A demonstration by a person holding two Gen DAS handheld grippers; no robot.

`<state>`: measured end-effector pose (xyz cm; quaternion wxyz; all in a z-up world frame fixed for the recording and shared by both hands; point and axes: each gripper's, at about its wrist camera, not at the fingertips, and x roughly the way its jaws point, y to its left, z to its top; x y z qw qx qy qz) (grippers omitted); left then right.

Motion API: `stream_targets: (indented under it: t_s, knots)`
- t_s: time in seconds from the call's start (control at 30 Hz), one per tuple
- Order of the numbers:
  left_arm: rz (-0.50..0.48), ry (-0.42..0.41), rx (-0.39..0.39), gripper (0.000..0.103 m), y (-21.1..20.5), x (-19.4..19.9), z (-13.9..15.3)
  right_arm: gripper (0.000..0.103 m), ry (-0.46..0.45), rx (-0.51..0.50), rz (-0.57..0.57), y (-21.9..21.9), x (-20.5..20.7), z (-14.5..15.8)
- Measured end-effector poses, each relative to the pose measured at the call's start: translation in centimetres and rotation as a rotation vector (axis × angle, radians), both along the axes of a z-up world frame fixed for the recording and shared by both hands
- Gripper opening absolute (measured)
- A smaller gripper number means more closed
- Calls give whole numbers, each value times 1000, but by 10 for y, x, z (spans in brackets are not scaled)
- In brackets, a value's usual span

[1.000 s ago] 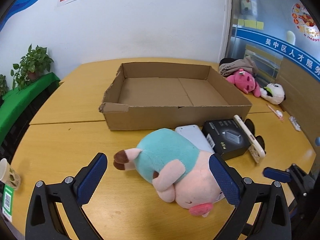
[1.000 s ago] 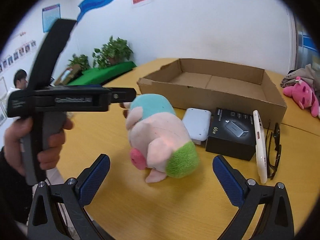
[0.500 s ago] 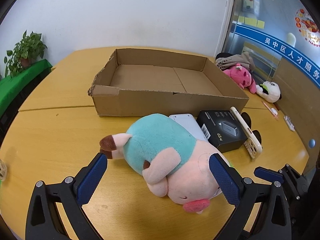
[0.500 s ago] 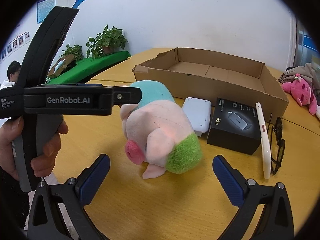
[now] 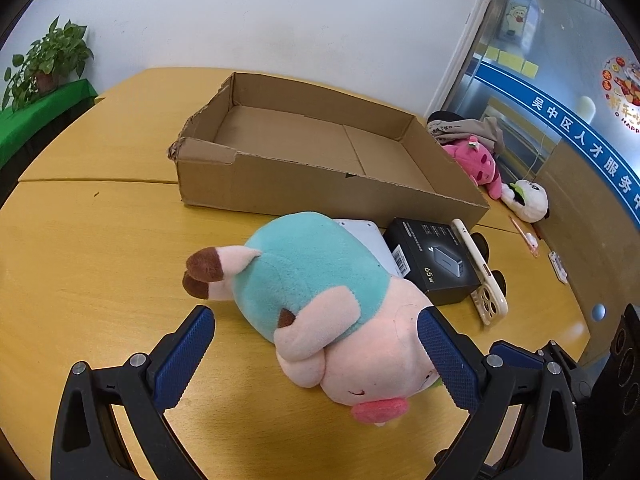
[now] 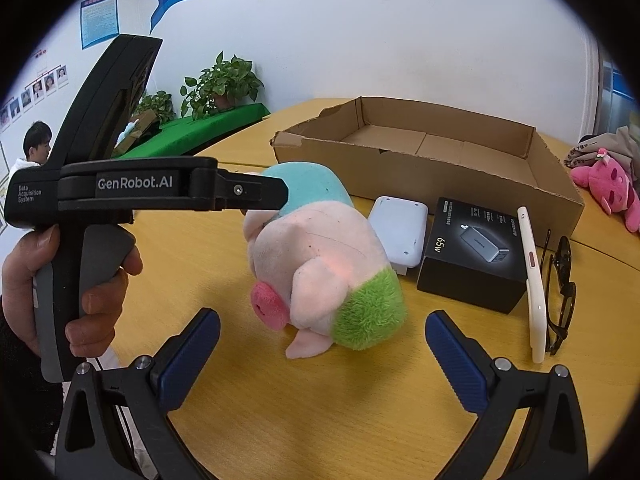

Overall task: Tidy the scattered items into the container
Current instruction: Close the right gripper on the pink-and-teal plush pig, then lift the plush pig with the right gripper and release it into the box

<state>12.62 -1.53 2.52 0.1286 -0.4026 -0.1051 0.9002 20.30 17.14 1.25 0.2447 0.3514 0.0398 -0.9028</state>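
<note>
A plush pig [image 5: 320,300] in a teal shirt lies on its side on the wooden table [image 5: 100,260], in front of an open cardboard box [image 5: 280,184]. My left gripper [image 5: 316,354] is open and straddles the pig's head end; its right pad sits against the cheek. My right gripper [image 6: 322,346] is open just short of the pig [image 6: 320,256], nothing between its fingers. Beside the pig lie a white flat device [image 6: 398,230], a black charger box [image 6: 476,252], a cream phone [image 6: 534,280] on edge and dark glasses [image 6: 562,292].
A pink plush [image 5: 478,164] and a white plush [image 5: 528,200] lie at the table's far right by a pile of cloth. A hand [image 6: 52,292] holds the left gripper's handle [image 6: 132,188] at the left of the right wrist view. Potted plants stand behind.
My left gripper has moved forward over the pig, so the pig's head now lies between its fingers. My right gripper has edged closer to the pig.
</note>
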Motion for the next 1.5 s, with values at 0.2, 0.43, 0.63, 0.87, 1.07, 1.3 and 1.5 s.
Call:
stream_targets:
  t_s: [0.2, 0.43, 0.63, 0.87, 1.07, 1.3, 1.5]
  knots:
    - [-10, -58, 95, 102, -12, -19, -15, 102, -5, -19, 5, -4, -15, 3]
    - [-37, -169, 319, 98, -21, -52, -52, 95, -135, -65, -8, -12, -52, -17]
    - [-56, -169, 343, 85, -19, -51, -49, 77, -148, -52, -21, -17, -56, -24]
    - [-50, -117, 300, 67, -20, -39, -22, 59, -122, -77, 15, -26, -39, -13]
    - [-58, 11, 258, 65, -21, -32, 31, 58, -34, -125, 29, -28, -34, 27]
    - [-94, 147, 178, 65, -17, -65, 117, 57, 56, -182, 29, -33, -63, 87]
    - [-151, 242, 130, 65, -3, -114, 194, 57, 139, -230, -6, -32, -113, 148]
